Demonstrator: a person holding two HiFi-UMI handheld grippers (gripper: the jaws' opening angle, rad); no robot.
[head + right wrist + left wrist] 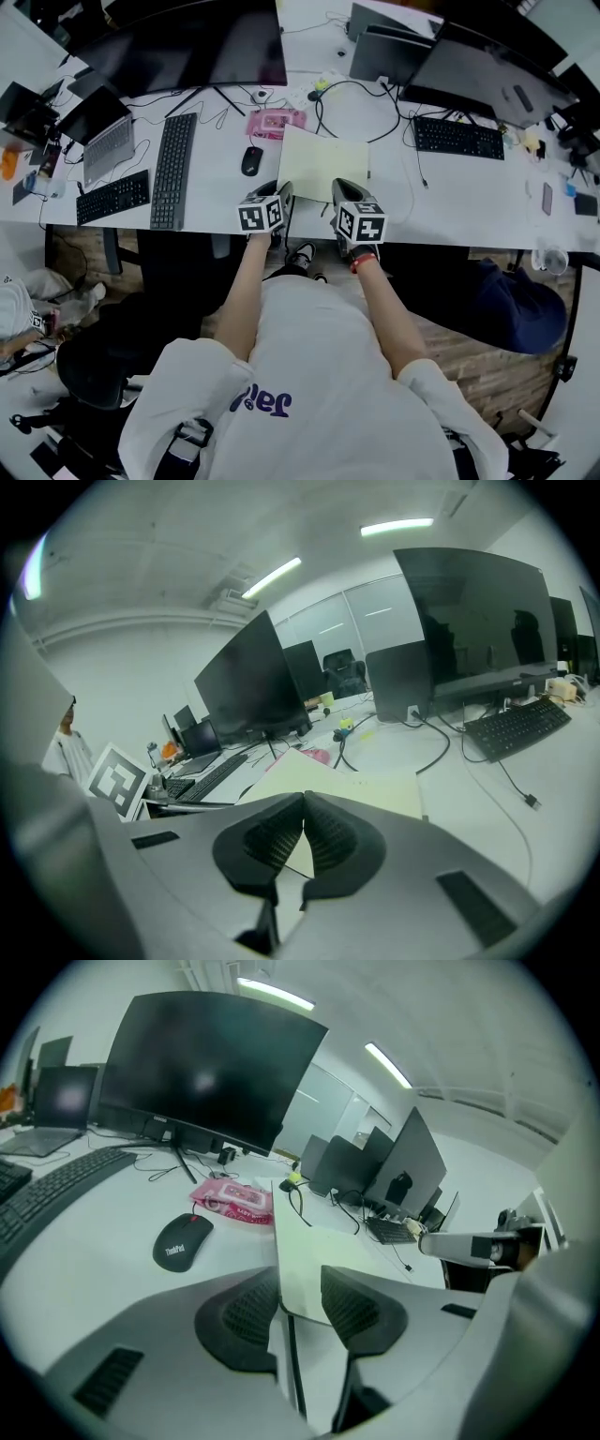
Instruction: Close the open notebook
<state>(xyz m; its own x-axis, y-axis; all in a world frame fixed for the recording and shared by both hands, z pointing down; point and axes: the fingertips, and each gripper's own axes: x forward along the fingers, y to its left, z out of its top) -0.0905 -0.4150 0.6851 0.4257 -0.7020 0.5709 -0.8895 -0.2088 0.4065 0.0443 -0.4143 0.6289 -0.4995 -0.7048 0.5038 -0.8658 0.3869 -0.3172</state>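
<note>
Centrally, a white desk (214,201) is seen from above, with a person seated at its near edge and a gripper held in each hand; a pale yellow-green notebook (323,161) is laid flat on the desk just beyond both grippers, showing one plain pale face. The left gripper (277,190) is placed at the notebook's near left corner; in the left gripper view its jaws (298,1279) are held apart, and the corner of the notebook (302,1260) is seen in the gap between them; whether either pad touches the paper cannot be told. The right gripper (345,190) is placed at the near right corner; in the right gripper view its jaws (302,799) are drawn together until the tips meet, and the notebook (375,785) is seen just past them; whether a sheet is pinched there cannot be told. A black mouse (251,160) is set just left of the notebook, apart from it; a pink packet (277,120) is placed beyond the mouse, near the notebook's far left corner. A long black keyboard (174,171) is laid further left, under a large dark monitor (187,42); a looped black cable (375,112) is draped behind the notebook; a second keyboard (457,138) is set well to the right.
</note>
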